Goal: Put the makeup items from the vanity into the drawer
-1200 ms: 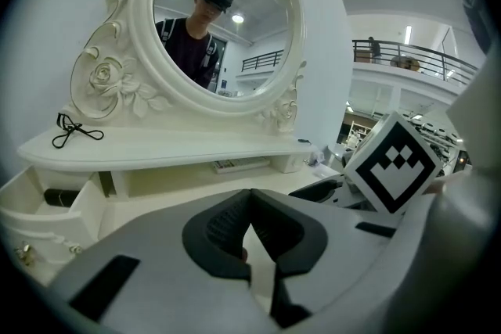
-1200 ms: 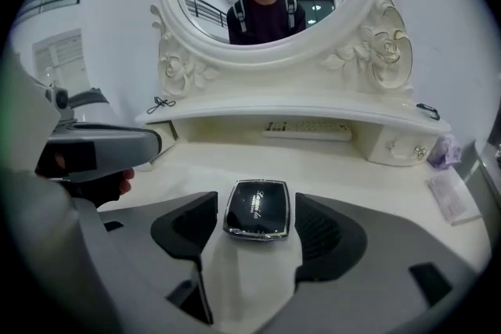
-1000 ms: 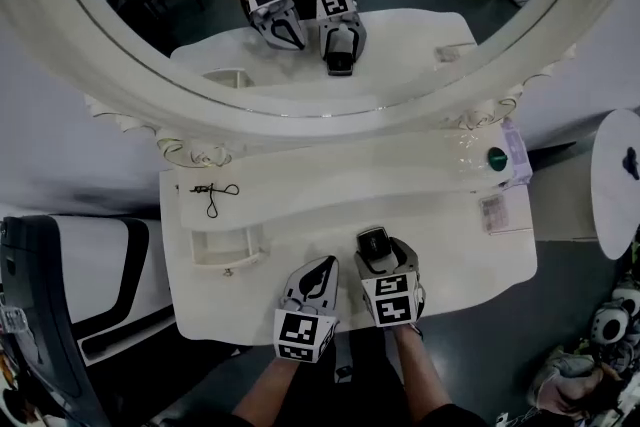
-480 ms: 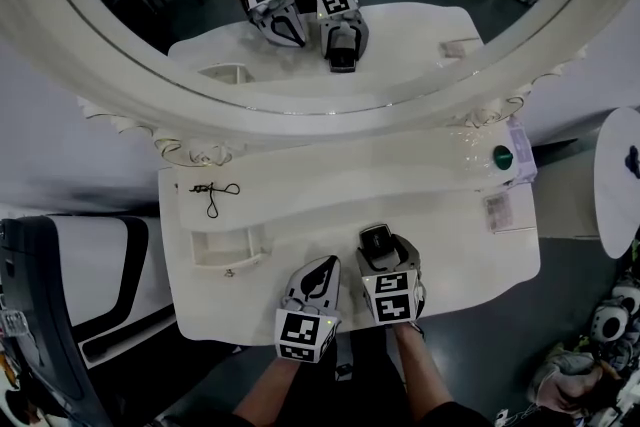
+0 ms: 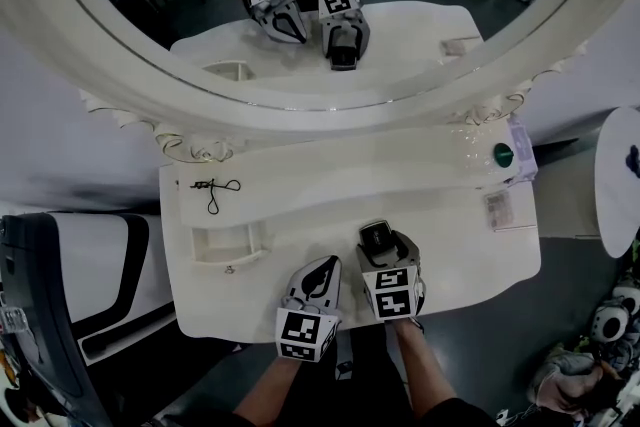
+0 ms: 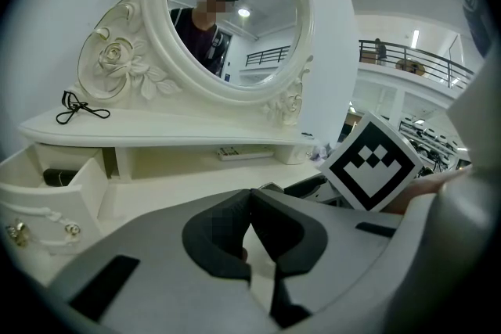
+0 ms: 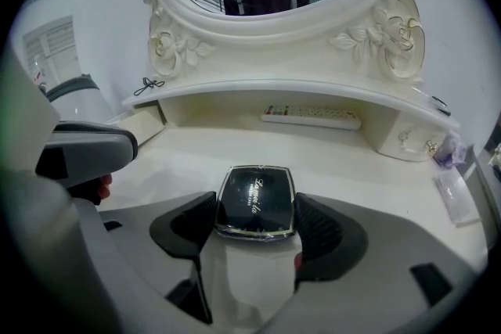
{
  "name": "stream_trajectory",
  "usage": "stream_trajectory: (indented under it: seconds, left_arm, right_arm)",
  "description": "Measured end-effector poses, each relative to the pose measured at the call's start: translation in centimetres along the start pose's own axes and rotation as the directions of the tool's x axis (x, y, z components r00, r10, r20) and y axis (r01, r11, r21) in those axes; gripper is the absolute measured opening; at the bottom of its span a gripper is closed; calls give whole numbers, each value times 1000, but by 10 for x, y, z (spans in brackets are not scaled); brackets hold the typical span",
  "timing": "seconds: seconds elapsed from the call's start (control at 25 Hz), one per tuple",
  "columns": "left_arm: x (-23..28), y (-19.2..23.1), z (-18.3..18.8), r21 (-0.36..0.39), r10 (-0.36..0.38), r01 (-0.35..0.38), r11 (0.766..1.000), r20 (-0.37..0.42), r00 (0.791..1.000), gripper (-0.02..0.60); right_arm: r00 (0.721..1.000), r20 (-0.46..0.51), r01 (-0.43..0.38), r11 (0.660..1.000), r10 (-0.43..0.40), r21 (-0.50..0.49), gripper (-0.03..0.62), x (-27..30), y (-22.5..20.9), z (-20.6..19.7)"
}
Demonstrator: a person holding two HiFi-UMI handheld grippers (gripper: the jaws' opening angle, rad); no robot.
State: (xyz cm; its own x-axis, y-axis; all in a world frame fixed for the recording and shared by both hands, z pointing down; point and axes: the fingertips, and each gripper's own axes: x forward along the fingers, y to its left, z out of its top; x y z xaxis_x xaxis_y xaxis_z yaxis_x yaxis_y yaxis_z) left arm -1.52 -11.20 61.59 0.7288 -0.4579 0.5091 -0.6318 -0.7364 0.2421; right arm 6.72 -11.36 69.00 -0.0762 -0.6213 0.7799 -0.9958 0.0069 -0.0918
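A black compact (image 7: 255, 201) with silver script on its lid sits between the pads of my right gripper (image 7: 255, 229), which is shut on its two sides. In the head view that right gripper (image 5: 375, 240) holds the compact (image 5: 374, 236) low over the front middle of the white vanity top (image 5: 470, 255). Just to its left my left gripper (image 5: 320, 267) is shut with nothing in it; its jaws (image 6: 250, 207) meet edge to edge. The small left drawer (image 5: 225, 245) stands pulled open, with a dark item (image 6: 56, 177) lying inside.
A long makeup palette (image 7: 311, 116) lies under the raised shelf. A black cord (image 5: 215, 187) lies on the shelf's left end, and a green-capped jar (image 5: 503, 155) stands at its right end. A sachet (image 5: 496, 208) lies at the right. The oval mirror (image 5: 320, 105) rises behind.
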Motion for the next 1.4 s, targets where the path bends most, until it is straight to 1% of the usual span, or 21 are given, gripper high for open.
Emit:
stream_trajectory:
  seconds: [0.24,0.48,0.72,0.88,1.0,1.12,1.4]
  left_arm:
    - [-8,-2,9,14,9,-9,1000,24,1000,15]
    - [-16,4,17,17,33,-34,999,43,999,15]
    - [-21,1,25,26,40,-41,999,60,997,15]
    - [-32,-6,36,30,40,-43,999,77,996,14]
    - [-41,-12,51,42,38,-42,998,101,994,15]
    - [-53,-20,67,58,34,-42,997,131,991,14]
    - [-82,-38,96,85,33,-50,995,196,980,14]
  right_arm:
    - [1000,26,-3,1000,2,31,310,-5,-2,3]
    - [997,82,0,999,-3,37,310,-24,-5,15]
    - [991,131,-4,999,-3,54,310,-39,-7,21]
    - [984,180,-12,998,0,65,310,-63,-7,33]
    - [972,235,-18,997,1,70,310,-85,-8,47]
    - [953,302,-24,997,1,71,310,-111,-7,63]
    - [889,457,-29,999,6,42,310,-168,2,95]
